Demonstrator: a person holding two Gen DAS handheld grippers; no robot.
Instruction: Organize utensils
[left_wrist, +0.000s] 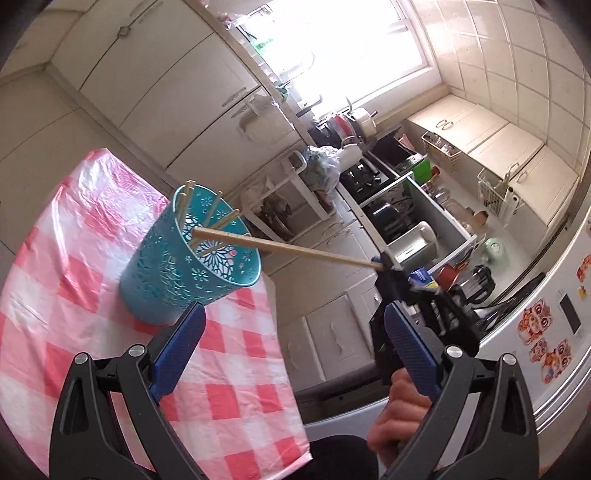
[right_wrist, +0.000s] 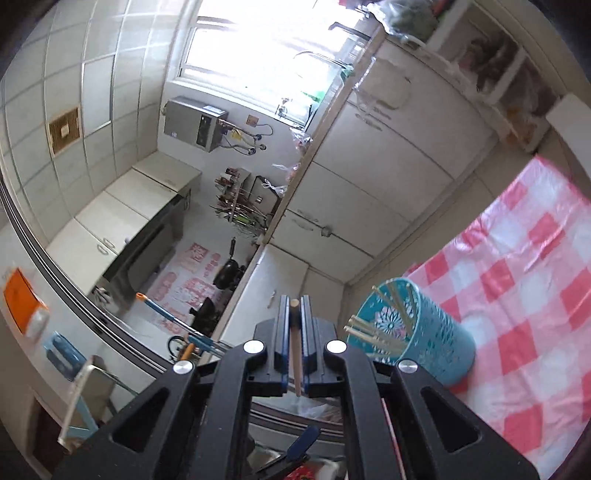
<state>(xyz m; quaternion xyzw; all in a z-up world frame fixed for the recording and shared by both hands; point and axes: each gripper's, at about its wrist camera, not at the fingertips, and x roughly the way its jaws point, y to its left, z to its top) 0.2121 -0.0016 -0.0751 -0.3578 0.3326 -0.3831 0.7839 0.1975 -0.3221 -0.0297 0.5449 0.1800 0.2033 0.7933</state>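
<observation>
The right gripper (right_wrist: 294, 314) is clamped tight on a single wooden chopstick (right_wrist: 295, 354), which lies lengthwise between its blue pads. In the left wrist view that chopstick (left_wrist: 280, 246) reaches from the right gripper (left_wrist: 384, 263) across to the mouth of the teal cup (left_wrist: 192, 258), its far end over the rim. The left gripper (left_wrist: 291, 332) stands wide open, holding nothing, just in front of the cup. The cup (right_wrist: 417, 332) has a cut-out flower pattern, stands on the pink checked tablecloth (left_wrist: 74, 295) near the table's edge, and holds several more chopsticks (right_wrist: 369, 332). Stickers on the fridge (left_wrist: 546, 332) are too small to read.
</observation>
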